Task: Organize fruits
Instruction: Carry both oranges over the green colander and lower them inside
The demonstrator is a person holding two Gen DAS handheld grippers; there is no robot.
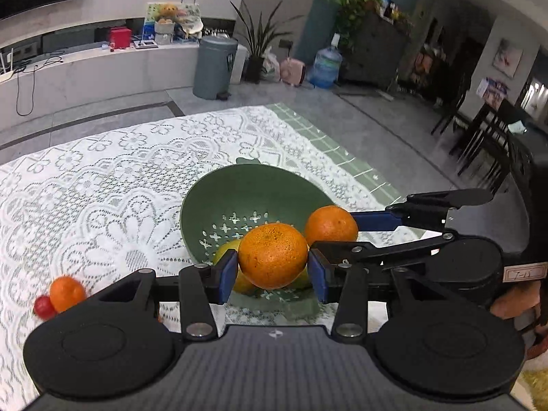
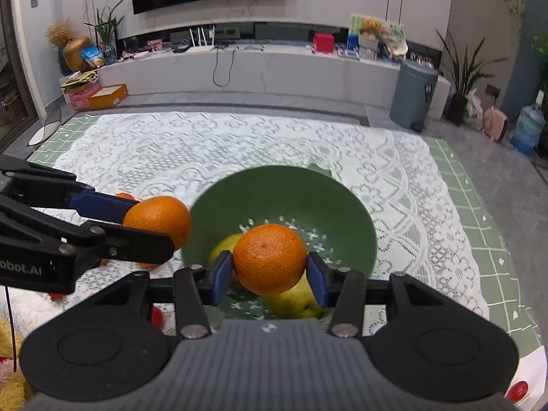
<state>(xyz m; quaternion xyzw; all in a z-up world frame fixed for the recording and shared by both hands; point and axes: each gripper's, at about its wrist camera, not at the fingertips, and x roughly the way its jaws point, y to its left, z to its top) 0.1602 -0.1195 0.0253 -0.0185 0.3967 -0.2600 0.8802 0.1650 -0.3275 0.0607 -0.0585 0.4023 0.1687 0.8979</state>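
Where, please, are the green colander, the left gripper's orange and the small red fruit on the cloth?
Colander (image 1: 246, 188): left wrist view, bare inner wall.
Left gripper's orange (image 1: 272, 255): left wrist view, middle of its peel.
Small red fruit (image 1: 44, 306): left wrist view, middle of its skin.

Open lace tablecloth (image 2: 239, 144) lay beyond the perforated green plastic colander bowl (image 2: 346, 202); yellow fruit (image 2: 294, 303) occupied its floor; the two orange-laden grippers crowded its near rim.
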